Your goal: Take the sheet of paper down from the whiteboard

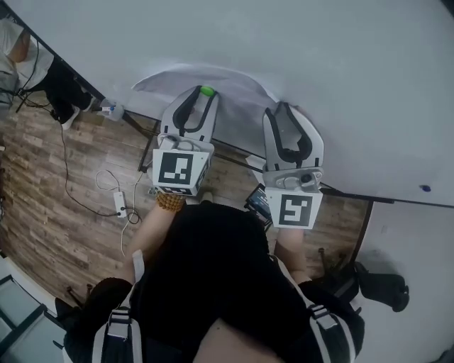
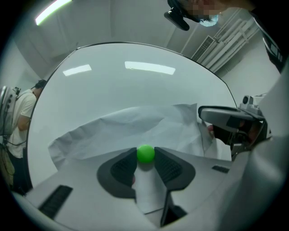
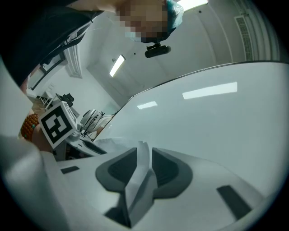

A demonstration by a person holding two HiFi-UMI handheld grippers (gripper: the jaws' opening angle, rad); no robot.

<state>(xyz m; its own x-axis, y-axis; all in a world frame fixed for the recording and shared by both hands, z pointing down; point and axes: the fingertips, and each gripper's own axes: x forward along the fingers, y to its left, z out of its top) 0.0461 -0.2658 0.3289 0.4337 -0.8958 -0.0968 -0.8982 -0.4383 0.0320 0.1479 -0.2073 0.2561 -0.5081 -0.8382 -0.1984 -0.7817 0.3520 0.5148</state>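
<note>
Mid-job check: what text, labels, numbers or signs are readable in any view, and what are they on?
No readable text in any view.
White crumpled paper sheet: blank.
Glossy white whiteboard: no writing; one small dark-blue mark, too small to read.
Green ball: no print.
Black-and-white square marker cubes: coded patterns, no letters.

Pretty clearly a lab or office-type workroom. A big whiteboard (image 1: 319,64) is held up on a dark frame over a wood-look floor (image 1: 42,177), and a power strip (image 1: 119,203) and loose cables (image 1: 66,166) are strewn across it. Strip lights (image 2: 52,11) and an air vent (image 2: 203,45) are seen on the ceiling. Another person (image 2: 20,113), loaded with strapped-on gear, is spotted off to the side.
</note>
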